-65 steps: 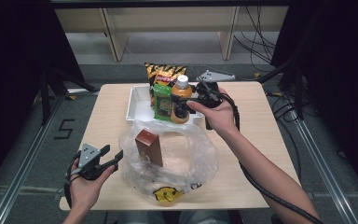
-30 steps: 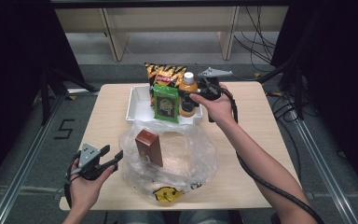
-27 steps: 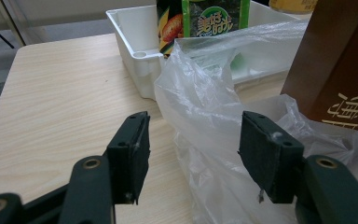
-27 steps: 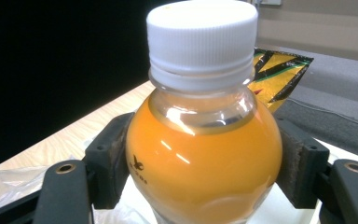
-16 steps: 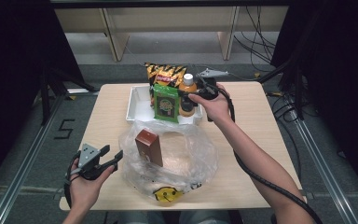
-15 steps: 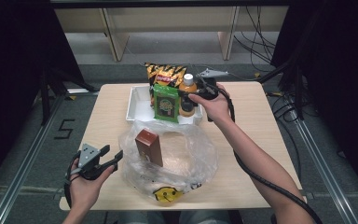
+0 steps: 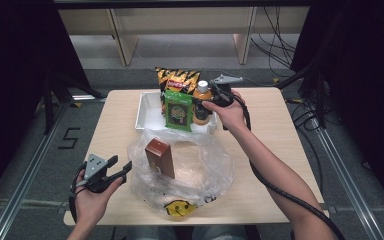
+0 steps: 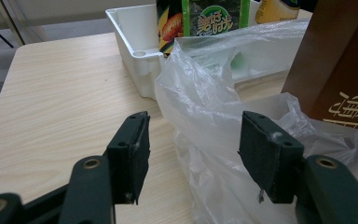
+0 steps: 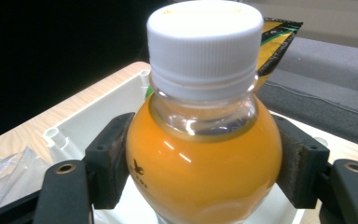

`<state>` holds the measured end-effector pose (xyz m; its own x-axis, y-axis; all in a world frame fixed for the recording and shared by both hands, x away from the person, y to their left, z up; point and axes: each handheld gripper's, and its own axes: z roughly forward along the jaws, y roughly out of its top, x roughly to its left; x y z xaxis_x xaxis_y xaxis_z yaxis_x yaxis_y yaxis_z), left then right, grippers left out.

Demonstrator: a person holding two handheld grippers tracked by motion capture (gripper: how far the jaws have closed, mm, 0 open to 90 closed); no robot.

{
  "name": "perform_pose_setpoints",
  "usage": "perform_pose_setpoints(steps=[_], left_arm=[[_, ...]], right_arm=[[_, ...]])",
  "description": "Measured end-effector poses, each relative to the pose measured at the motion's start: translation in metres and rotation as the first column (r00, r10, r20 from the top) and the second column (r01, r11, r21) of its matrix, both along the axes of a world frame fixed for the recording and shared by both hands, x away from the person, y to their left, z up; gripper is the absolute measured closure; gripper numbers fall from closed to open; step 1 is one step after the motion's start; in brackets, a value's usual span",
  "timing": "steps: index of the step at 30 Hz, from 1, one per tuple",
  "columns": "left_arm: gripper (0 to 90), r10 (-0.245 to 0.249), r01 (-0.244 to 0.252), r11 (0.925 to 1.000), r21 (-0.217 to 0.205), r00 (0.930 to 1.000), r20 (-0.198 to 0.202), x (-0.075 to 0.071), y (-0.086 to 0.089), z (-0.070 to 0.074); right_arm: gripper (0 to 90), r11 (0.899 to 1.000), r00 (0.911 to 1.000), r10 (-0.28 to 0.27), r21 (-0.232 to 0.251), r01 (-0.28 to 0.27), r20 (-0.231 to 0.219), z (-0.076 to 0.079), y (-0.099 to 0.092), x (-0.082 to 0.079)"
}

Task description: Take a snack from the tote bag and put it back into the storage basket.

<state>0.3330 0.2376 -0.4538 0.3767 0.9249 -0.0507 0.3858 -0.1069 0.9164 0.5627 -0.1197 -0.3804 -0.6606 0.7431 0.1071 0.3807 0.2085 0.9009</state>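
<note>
Two handheld grippers work a pale wooden table (image 7: 280,150) where a white plastic tray (image 7: 147,112) stands at the far edge and a crumpled clear plastic bag (image 7: 200,165) lies nearer the person. From the high view, the right forearm stretches forward across the table, its hand wrapped around the right gripper (image 7: 211,100) at the tray's right end, beside a small orange-juice bottle with a white screw cap (image 7: 202,102). That gripper's own camera supplies the detail the overhead shot lacks: both black pads press against the bottle's rounded shoulder (image 9: 203,158), one on each side, so the bottle is clamped upright over the tray's white floor (image 9: 88,126), just below its clear neck. The high view alone shows the bottle's neighbours in the tray, a green snack packet (image 7: 178,110) standing just left of it and a black-and-yellow crisp bag (image 7: 177,80) behind. The left hand rests low at the near left corner of the table, holding the left gripper (image 7: 122,167) level and pointed towards the bag. Its camera shows the jaws standing apart with nothing pinched, a fold of the bag's film (image 8: 200,107) rising between and beyond them. A brown rectangular carton (image 7: 160,157) stands upright inside the bag, looming at the right of the left gripper view.
</note>
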Motion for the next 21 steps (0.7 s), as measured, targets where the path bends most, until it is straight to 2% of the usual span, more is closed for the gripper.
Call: perform_pose_setpoints(steps=[7, 8, 10, 13, 15, 16, 17, 20, 21], left_arm=[[42.4, 0.002, -0.002, 1.0, 0.001, 1.0, -0.002, 0.0, 0.0, 0.0], [42.4, 0.002, -0.002, 1.0, 0.001, 1.0, -0.002, 0.0, 0.0, 0.0], [42.4, 0.002, -0.002, 1.0, 0.0, 1.0, -0.001, 0.0, 0.0, 0.0], [42.4, 0.002, -0.002, 1.0, 0.001, 1.0, -0.002, 0.0, 0.0, 0.0], [42.4, 0.0, 0.0, 1.0, 0.003, 1.0, -0.004, 0.0, 0.0, 0.0], [42.4, 0.001, -0.001, 1.0, 0.004, 1.0, -0.003, 0.0, 0.0, 0.0], [42.4, 0.0, 0.0, 1.0, 0.004, 1.0, -0.002, 0.0, 0.0, 0.0], [42.4, 0.002, -0.002, 1.0, 0.001, 1.0, -0.002, 0.0, 0.0, 0.0], [42.4, 0.002, -0.002, 1.0, 0.0, 1.0, -0.002, 0.0, 0.0, 0.0]], right_arm=[[30.9, 1.0, 1.0, -0.005, -0.007, 0.005, -0.005, -0.006, -0.001, 0.004], [30.9, 1.0, 1.0, 0.0, -0.024, 0.0, 0.004, -0.007, -0.002, 0.005], [30.9, 1.0, 0.9997, -0.011, -0.014, 0.011, -0.024, -0.008, -0.001, 0.004], [30.9, 1.0, 0.9999, -0.009, -0.019, 0.009, -0.007, -0.012, -0.001, 0.006], [30.9, 1.0, 0.9997, -0.011, -0.019, 0.011, -0.022, -0.013, -0.001, 0.006], [30.9, 0.999, 0.9999, -0.007, -0.034, 0.006, -0.012, -0.014, -0.001, 0.007], [30.9, 1.0, 0.9995, -0.01, -0.027, 0.009, -0.029, -0.015, 0.0, 0.006], [30.9, 0.999, 0.9999, -0.009, -0.036, 0.009, -0.011, -0.018, 0.0, 0.007], [30.9, 0.999, 0.9994, -0.013, -0.039, 0.012, -0.033, -0.018, 0.0, 0.006]])
